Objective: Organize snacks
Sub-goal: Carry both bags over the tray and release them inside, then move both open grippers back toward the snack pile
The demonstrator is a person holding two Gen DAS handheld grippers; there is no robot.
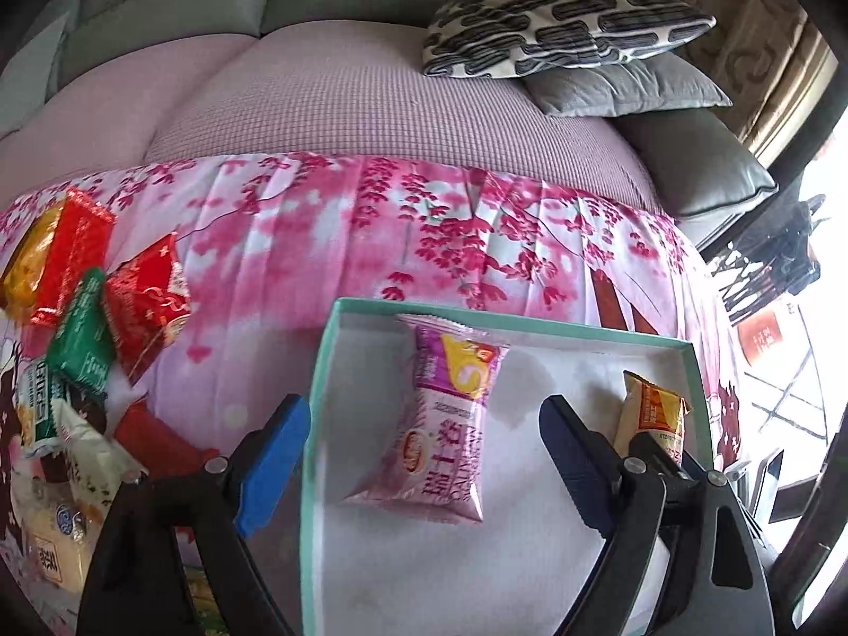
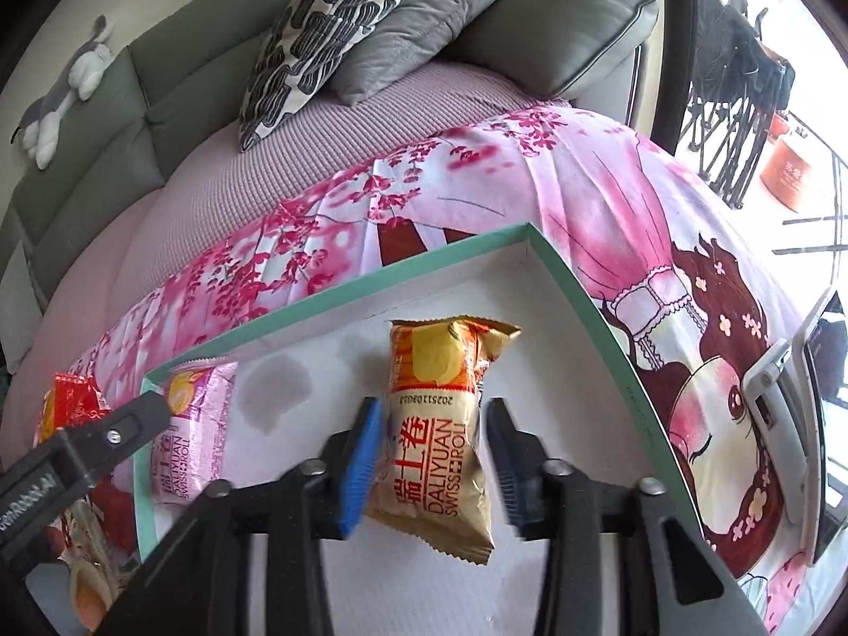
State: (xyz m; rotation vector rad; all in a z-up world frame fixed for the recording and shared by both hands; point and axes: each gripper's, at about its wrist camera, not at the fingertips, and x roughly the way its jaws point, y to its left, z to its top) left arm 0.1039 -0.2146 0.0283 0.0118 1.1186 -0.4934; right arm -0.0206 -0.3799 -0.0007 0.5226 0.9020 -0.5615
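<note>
Closest to my right wrist lens, the blue-padded right gripper (image 2: 432,456) stands with its jaws spread around a gold-and-orange Swiss roll packet (image 2: 440,440). The left pad touches the wrapper's edge; the other pad stands just apart from it, so I read this as a loose bracket, not a clamp. The packet lies lengthwise on the white floor of a shallow teal-rimmed cardboard box (image 2: 583,307), near its right wall.

On my left wrist view, the left gripper (image 1: 424,456) is wide open and has hold of nothing; its left finger sits outside the box's (image 1: 318,371) left wall, its right finger over the interior. Between them lies a pink-and-purple Swiss roll packet (image 1: 445,424), flat on the box floor, touched by neither pad. This camera catches only the top corner of the gold packet (image 1: 652,413) behind the right finger.

Only the left view shows the loose pile: a red foil packet (image 1: 146,302), a green packet (image 1: 82,336) and a yellow-and-red packet (image 1: 47,259), heaped on the pink cherry-blossom sheet (image 1: 328,233) well left of the box.

Only the right view shows a grey-and-white plush toy (image 2: 69,85) on the green sofa back (image 2: 175,85). Both cameras see the black-and-white patterned cushion (image 2: 323,37) resting on a grey cushion (image 2: 418,21) at the far end.
</note>
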